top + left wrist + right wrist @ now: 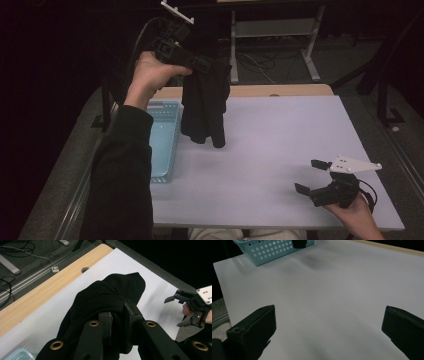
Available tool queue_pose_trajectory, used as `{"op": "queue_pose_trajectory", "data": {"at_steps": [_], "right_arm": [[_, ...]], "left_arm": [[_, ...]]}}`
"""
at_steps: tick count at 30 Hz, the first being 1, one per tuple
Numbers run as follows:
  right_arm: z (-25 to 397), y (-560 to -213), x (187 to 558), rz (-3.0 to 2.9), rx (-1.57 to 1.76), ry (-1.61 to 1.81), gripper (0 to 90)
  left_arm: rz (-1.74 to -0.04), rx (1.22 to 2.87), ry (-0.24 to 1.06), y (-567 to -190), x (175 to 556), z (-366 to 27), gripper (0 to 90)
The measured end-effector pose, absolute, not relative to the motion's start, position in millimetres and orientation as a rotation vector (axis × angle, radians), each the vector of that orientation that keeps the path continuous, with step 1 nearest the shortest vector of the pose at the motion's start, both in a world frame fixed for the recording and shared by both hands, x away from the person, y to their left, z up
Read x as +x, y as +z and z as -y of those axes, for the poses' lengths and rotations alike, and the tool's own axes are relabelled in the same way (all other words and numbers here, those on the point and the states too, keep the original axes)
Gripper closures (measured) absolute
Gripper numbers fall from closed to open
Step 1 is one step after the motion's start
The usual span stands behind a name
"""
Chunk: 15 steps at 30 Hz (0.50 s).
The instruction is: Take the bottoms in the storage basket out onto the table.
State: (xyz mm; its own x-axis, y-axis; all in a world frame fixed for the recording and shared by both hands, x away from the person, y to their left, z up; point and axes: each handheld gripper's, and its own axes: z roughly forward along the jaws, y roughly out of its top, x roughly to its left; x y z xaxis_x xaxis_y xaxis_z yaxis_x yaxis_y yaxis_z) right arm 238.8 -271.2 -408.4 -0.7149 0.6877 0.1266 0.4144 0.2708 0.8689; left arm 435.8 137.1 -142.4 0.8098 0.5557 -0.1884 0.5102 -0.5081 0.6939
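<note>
Black jaws of the left gripper (117, 325) rise closest in the left gripper view, pinched narrow on a fold of a black cloth (110, 297) that bunches up between and over them. From the high view, that same left gripper (197, 62) is raised above the far left part of the table (280, 150), held in the person's left hand (150, 75), and the cloth (205, 105) hangs down from it in a loose, crumpled drape; its lower end is near the white tabletop, though whether it touches cannot be told. Just to the left of the hanging cloth sits a light blue basket (165, 135) with perforated walls, resting on the left edge of the table, partly covered by the person's dark sleeve (122, 170). A strip of bare wood (280, 90) runs along the table's far edge. Well apart from the cloth, at the near right corner of the table, the right gripper (312, 176) is held low in the right hand (357, 212), its jaws spread wide with nothing between them. In the right gripper view those jaws stand far apart over bare white tabletop, with the basket (272, 250) at the far upper left.
</note>
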Motion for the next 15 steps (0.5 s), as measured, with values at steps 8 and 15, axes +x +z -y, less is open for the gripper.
{"op": "queue_pose_trajectory", "data": {"at_steps": [8, 15], "right_arm": [[271.4, -408.2, 238.0, -2.265, 1.021, 1.425, 0.0], [271.5, -408.2, 237.5, -2.265, 1.021, 1.425, 0.0]], "left_arm": [[-0.764, 2.207, 0.032, -158.6, 443.9, -120.6, 79.0], [-0.759, 2.211, 0.014, -170.3, 448.6, -110.8, 79.0]]}}
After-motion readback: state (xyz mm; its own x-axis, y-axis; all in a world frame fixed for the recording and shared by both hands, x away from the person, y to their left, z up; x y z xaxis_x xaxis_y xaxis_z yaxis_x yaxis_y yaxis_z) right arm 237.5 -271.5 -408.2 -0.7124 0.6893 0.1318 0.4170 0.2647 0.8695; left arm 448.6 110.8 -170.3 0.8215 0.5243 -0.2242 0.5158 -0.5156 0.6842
